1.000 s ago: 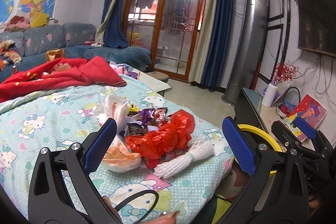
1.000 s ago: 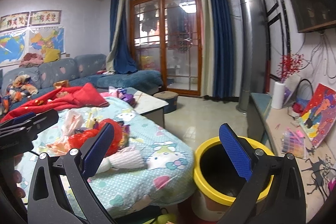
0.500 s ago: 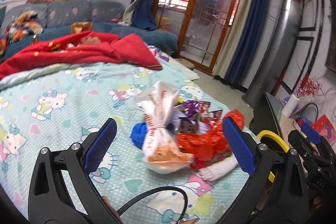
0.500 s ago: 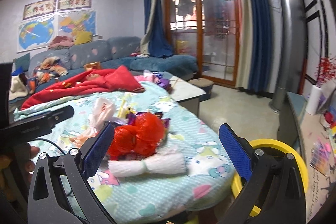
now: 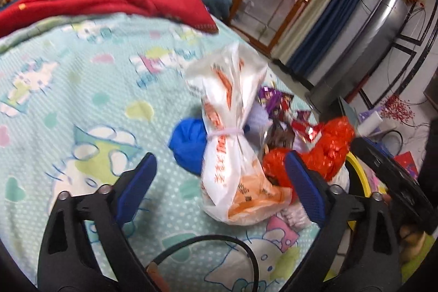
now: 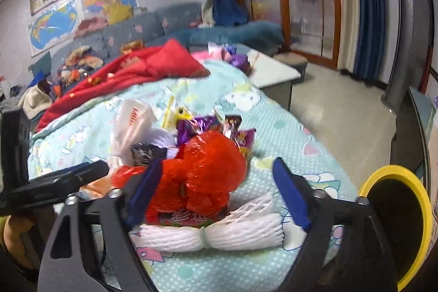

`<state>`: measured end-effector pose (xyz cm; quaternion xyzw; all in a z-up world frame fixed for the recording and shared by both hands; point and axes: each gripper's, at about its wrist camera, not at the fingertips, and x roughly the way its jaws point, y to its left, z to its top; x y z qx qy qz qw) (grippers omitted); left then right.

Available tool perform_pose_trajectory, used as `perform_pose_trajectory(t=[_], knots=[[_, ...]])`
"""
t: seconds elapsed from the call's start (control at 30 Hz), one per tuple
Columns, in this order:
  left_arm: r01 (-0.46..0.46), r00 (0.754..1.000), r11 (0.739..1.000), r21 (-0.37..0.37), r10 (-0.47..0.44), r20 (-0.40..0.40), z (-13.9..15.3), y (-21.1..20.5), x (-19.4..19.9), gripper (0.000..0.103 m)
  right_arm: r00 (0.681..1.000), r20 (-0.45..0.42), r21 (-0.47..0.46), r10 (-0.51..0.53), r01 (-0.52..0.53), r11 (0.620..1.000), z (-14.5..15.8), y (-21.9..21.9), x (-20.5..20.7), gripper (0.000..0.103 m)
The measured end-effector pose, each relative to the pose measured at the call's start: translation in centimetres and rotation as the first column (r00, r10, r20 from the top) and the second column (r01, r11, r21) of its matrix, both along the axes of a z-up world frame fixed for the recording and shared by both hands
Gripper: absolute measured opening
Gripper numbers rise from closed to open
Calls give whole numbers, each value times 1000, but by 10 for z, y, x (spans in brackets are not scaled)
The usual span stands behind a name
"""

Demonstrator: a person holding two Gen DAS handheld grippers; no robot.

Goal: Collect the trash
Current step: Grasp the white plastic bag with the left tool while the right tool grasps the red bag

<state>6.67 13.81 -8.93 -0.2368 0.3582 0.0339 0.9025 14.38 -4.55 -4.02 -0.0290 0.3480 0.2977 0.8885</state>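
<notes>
A heap of trash lies on a table under a teal cartoon cloth (image 5: 82, 89). A tied white and orange plastic bag (image 5: 235, 155) lies between the fingers of my open left gripper (image 5: 221, 179), beside a blue wad (image 5: 189, 147). A crumpled red bag (image 6: 202, 171) and a tied bundle of white foam net (image 6: 210, 234) lie between the fingers of my open right gripper (image 6: 216, 193). Purple and red snack wrappers (image 6: 197, 125) lie behind. A yellow-rimmed bin (image 6: 399, 220) stands on the floor at the right; its rim also shows in the left wrist view (image 5: 356, 166).
A red blanket (image 6: 131, 70) covers the far side of the table. A blue sofa (image 6: 153, 26) stands behind. A low grey table (image 6: 273, 73) and glass doors are to the right. A tall silver air unit (image 5: 361, 45) stands by the wall.
Both grippers have moved in and down toward the trash heap. The white bag now sits between the left fingers, the red bag and foam net between the right fingers. Both stay open.
</notes>
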Motion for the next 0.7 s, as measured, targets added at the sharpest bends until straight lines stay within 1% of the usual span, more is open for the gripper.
perform_pose_trajectory(t=[0.07, 0.1, 0.13, 0.2, 0.23, 0.3, 0.4, 0.43, 0.5, 0.6, 0.7], knots=[[29, 999, 999, -35, -30, -16, -6, -1, 2, 77, 998, -55, 16, 10, -9, 1000, -7, 4, 7, 66], [40, 999, 998, -56, -41, -22, -9, -1, 3, 75, 997, -74, 29, 10, -7, 1000, -9, 6, 9, 54], [52, 998, 995, -80, -54, -31, -13, 0, 3, 74, 997, -81, 34, -2, 4, 999, -9, 7, 10, 35], [61, 997, 992, -110, -66, -43, -19, 1, 1, 67, 994, -100, 43, -32, 37, 998, -9, 9, 11, 15], [61, 997, 991, -123, -67, -46, -23, 2, 0, 63, 993, -108, 56, -38, 44, 997, -8, 9, 11, 12], [73, 996, 985, -156, -78, -32, -27, 3, -3, 51, 994, -99, 55, -45, 51, 997, -4, 12, 5, 8], [92, 995, 983, -158, -97, -21, -27, 0, -6, 39, 996, -67, 6, -57, 57, 998, -1, 18, 0, 4], [94, 995, 984, -153, -98, -20, -27, 0, -7, 38, 996, -65, -1, -63, 63, 998, 0, 19, 1, 3], [95, 995, 983, -159, -99, -19, -28, 1, -10, 30, 995, -60, -17, -86, 85, 996, 3, 21, 0, 2], [89, 996, 981, -174, -92, -11, -31, 6, -18, 27, 994, -35, -28, -105, 104, 994, 10, 23, -1, 2], [87, 996, 983, -163, -86, 14, -20, 9, -23, 25, 995, -6, -39, -103, 103, 994, 19, 28, -5, 1]])
